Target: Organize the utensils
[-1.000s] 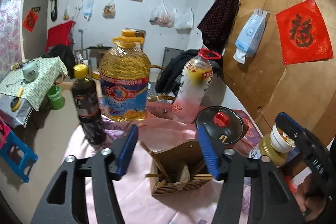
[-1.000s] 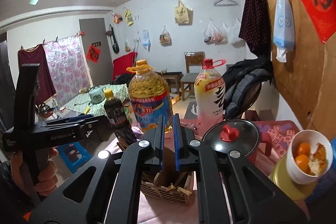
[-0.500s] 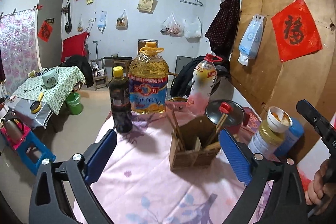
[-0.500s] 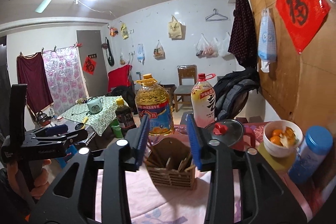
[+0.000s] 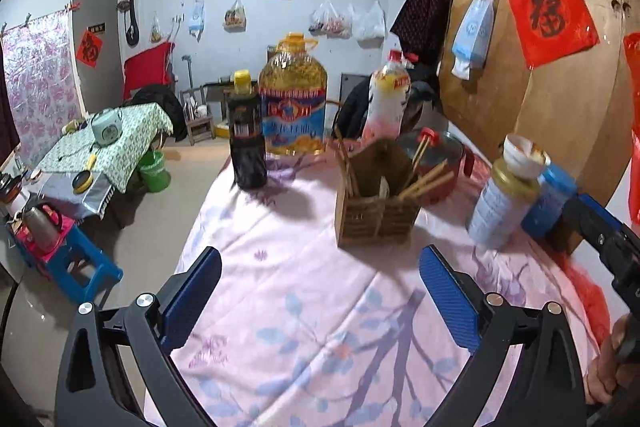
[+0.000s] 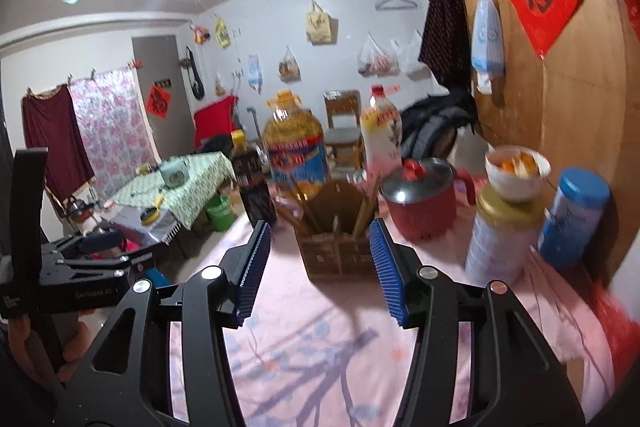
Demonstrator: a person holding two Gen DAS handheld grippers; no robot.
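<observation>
A wooden utensil holder (image 5: pixel 376 203) (image 6: pixel 340 235) stands on the pink flowered tablecloth (image 5: pixel 320 307), with several chopsticks (image 5: pixel 424 179) leaning in its compartments. My left gripper (image 5: pixel 320 291) hovers over the cloth, well short of the holder, wide open and empty. My right gripper (image 6: pixel 320 267) also sits back from the holder; its jaws are opening and nothing is between them. The right tool's blue tip (image 5: pixel 600 223) shows at the right edge of the left wrist view, and the left tool (image 6: pixel 76 267) at the left of the right wrist view.
Behind the holder stand a dark sauce bottle (image 5: pixel 246 135), a big oil jug (image 5: pixel 292 99), a red-capped bottle (image 5: pixel 386 95) and a red lidded pot (image 6: pixel 420 195). To the right are a gold-lidded tin (image 5: pixel 500 207) topped by a white bowl (image 5: pixel 524 155) and a blue jar (image 6: pixel 572 215). A wooden wall (image 5: pixel 560 107) runs alongside.
Both grippers drew back from the holder toward the near side of the table. The left opened from around the holder to full width; the right went from shut to half open.
</observation>
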